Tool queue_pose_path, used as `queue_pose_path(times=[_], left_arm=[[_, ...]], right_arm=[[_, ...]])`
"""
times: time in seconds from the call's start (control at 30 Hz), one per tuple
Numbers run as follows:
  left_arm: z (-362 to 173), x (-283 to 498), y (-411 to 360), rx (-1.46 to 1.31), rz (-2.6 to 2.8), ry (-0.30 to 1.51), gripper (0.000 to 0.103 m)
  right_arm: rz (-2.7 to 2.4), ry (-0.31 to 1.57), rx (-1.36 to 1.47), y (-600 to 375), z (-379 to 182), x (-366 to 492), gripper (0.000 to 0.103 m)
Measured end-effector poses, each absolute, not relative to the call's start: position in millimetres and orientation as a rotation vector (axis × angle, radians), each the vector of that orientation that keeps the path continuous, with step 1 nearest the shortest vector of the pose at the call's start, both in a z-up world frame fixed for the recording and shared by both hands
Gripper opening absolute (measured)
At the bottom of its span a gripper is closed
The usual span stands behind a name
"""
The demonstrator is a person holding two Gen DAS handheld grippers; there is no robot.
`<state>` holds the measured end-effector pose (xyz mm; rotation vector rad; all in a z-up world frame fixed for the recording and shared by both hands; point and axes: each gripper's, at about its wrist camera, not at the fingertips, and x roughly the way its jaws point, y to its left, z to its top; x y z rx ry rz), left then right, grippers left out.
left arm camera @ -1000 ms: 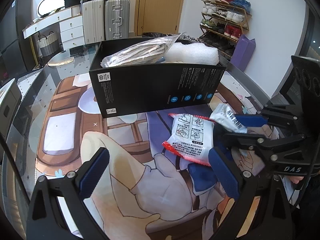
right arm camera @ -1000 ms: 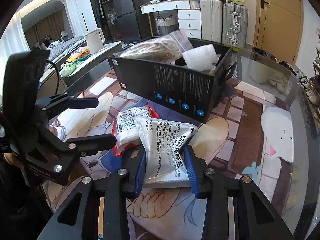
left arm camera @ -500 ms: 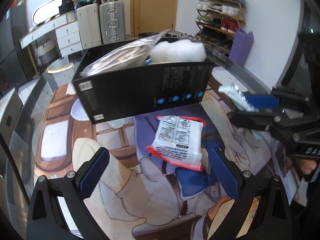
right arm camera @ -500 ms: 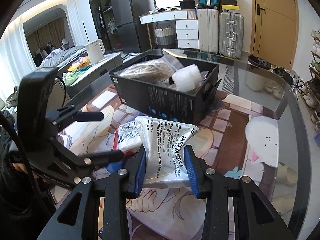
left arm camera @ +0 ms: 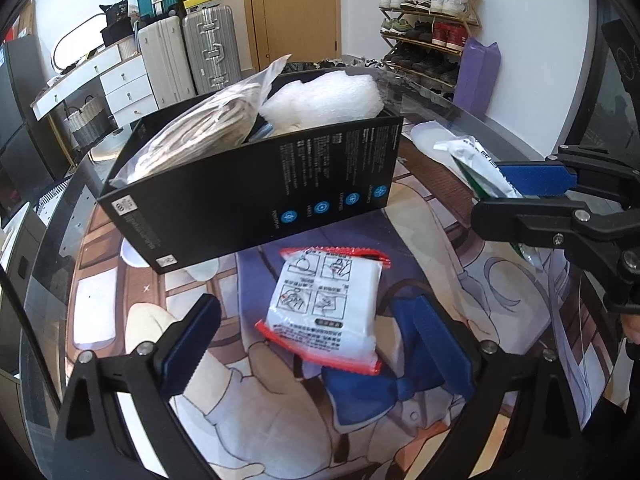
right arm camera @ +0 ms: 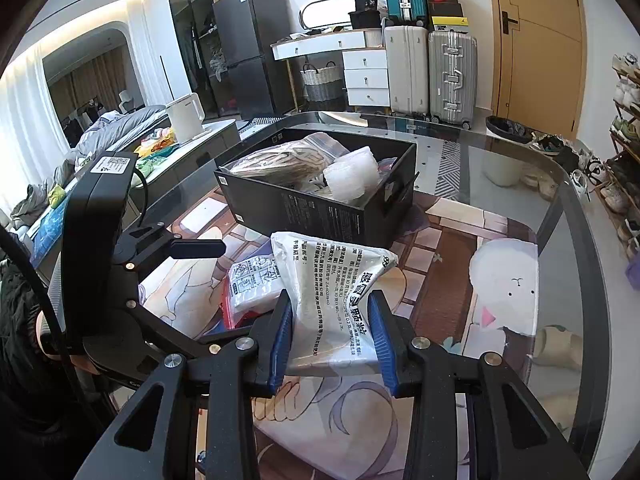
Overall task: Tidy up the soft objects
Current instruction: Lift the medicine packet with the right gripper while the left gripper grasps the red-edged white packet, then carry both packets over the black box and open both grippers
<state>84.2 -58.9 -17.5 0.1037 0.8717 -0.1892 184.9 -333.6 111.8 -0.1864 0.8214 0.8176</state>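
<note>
A white packet with red edges [left arm camera: 326,308] lies flat on the printed mat, just in front of the black box [left arm camera: 256,196]. My left gripper [left arm camera: 316,340] straddles it. Its jaws are closing, and the blue pads stand clear of the packet on both sides. My right gripper [right arm camera: 330,336] is shut on a white packet with black print [right arm camera: 332,288] and holds it above the mat. The same gripper [left arm camera: 492,192] shows at the right edge of the left wrist view. The box [right arm camera: 320,212] holds a clear bag of beige cord [right arm camera: 280,162] and bubble wrap [right arm camera: 352,178].
The mat [right arm camera: 500,280] covers a glass table whose rounded edge [right arm camera: 568,184] curves along the right. Beyond the table stand suitcases [right arm camera: 428,68], a wooden door and a shoe rack [left arm camera: 428,20]. A purple bag [left arm camera: 478,76] leans by the rack.
The right gripper has lifted its printed packet off the red-edged one and away from it. The left gripper has shifted so the red-edged packet lies centred between its fingers, which have narrowed.
</note>
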Motion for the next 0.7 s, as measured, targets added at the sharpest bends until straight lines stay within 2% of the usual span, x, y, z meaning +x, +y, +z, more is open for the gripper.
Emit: queue_pose_path(times=[0.07, 0.2, 0.27, 0.7], left_arm=[[-18.2, 85.3, -60.5, 0.107, -0.197, 0.877, 0.082], [-19.7, 87.0, -61.7, 0.102, -0.208, 0.886, 0.068], [-19.3, 86.9, -60.4, 0.094, -0.211, 0.884, 0.055], [-15.9, 80.7, -54.7, 0.052, -0.214, 0.871, 0.053]], right_arm=[[0.816, 0.818, -0.189, -333.8, 111.9, 185.0, 0.037], [0.819, 0.814, -0.186, -333.0, 112.8, 183.1, 0.037], [0.818, 0.814, -0.184, -333.3, 112.6, 183.2, 0.037], [0.813, 0.809, -0.182, -334.3, 114.4, 182.7, 0.037]])
